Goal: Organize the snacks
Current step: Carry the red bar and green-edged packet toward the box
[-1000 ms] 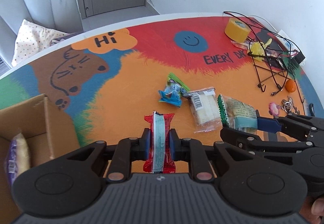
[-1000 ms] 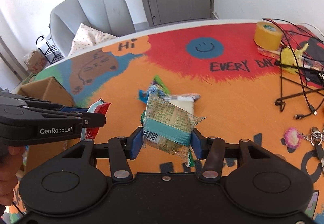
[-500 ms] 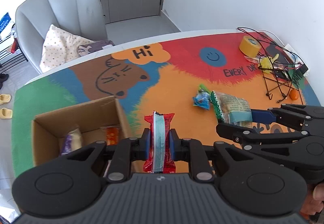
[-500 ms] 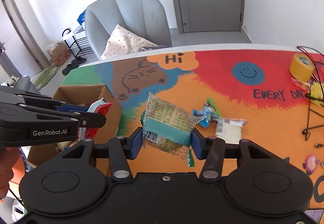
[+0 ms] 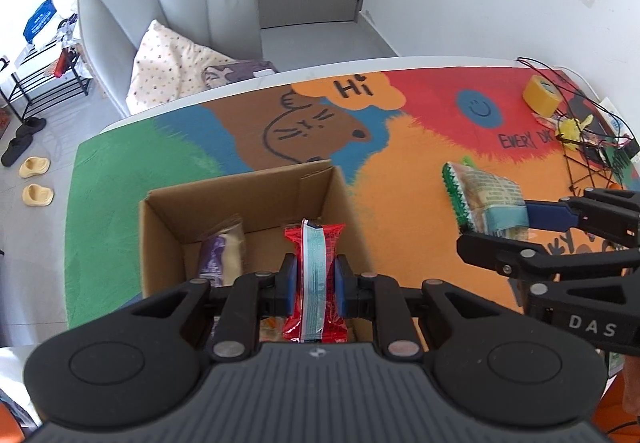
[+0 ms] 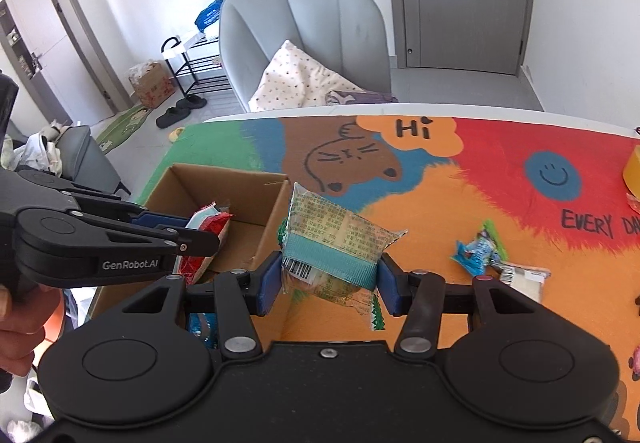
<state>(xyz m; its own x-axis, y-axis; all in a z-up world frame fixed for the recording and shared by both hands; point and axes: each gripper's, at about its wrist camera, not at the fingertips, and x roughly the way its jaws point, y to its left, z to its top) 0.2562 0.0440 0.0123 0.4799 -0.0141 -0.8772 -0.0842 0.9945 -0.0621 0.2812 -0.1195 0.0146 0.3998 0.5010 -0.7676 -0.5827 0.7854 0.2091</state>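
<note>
Midair above the cardboard box [image 5: 244, 211], a red snack packet [image 5: 314, 275] is clamped between the blue pads of the left gripper [image 5: 314, 281], while a green-edged cake packet [image 6: 332, 243] is pinched at its middle by the right gripper [image 6: 328, 283], just beside the box's near corner over the painted table [image 5: 400, 183]. The red packet is held with its long axis running away from the camera, its far crimped end pointing out over the box interior, where a purple-and-cream packet [image 5: 224, 255] is already lying. The cake packet is carried crosswise, its long axis tilted, one corner up and left, the serrated green seam hanging below the pads. Trouble is judged likeliest at release: the cake packet is positioned over the box wall rather than the opening, so it could be caught on the rim or dropped outside onto the table. A soft cake could also be crushed by the clamp. Two more snacks, a blue packet [image 6: 478, 249] and a clear-wrapped one [image 6: 524, 279], are left on the table.
</note>
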